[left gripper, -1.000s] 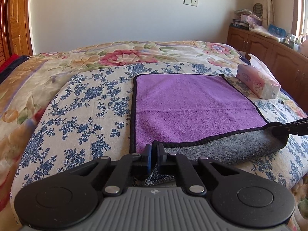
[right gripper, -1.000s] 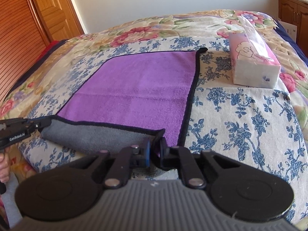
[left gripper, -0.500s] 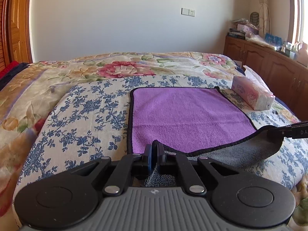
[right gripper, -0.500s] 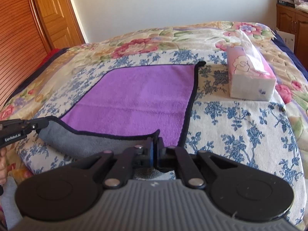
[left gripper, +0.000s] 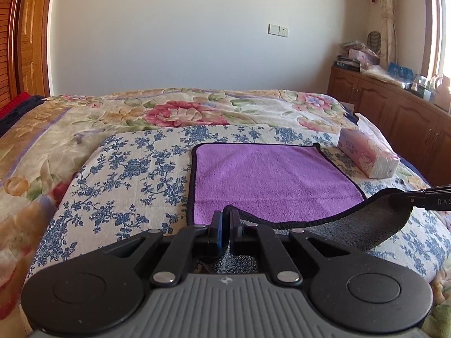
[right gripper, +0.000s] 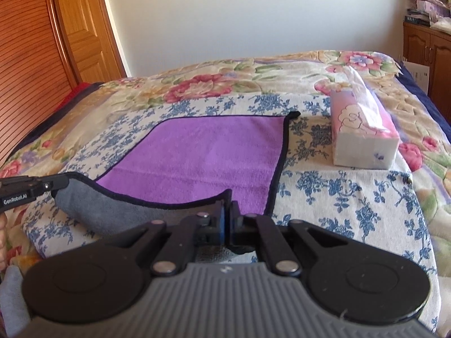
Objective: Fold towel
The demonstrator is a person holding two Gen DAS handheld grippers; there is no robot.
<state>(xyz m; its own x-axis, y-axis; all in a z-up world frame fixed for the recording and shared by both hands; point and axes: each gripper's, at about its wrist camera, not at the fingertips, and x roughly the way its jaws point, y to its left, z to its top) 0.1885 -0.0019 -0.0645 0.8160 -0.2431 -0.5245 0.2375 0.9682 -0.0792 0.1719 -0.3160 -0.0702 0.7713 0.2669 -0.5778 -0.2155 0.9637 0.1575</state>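
A purple towel [left gripper: 270, 180] [right gripper: 203, 155] with black trim and a grey underside lies on a blue-flowered cloth on the bed. Its near edge is lifted and curls back, showing the grey side [left gripper: 366, 228] [right gripper: 93, 211]. My left gripper [left gripper: 226, 219] is shut on the near left corner of the towel. My right gripper [right gripper: 227, 211] is shut on the near right corner. Each gripper also shows at the side of the other's view, the right one [left gripper: 406, 198] and the left one [right gripper: 60, 183], pinching the raised edge.
A pink tissue box [left gripper: 366, 155] [right gripper: 360, 135] sits on the bed just right of the towel. Wooden cabinets [left gripper: 394, 112] with clutter stand along the right wall. A wooden door [right gripper: 81, 28] is at the left. Part of a hand [right gripper: 2, 233] shows at the left edge.
Both grippers have lifted the towel's near edge a little and tilted upward, so more of the wall shows. The grey underside hangs higher off the bed.
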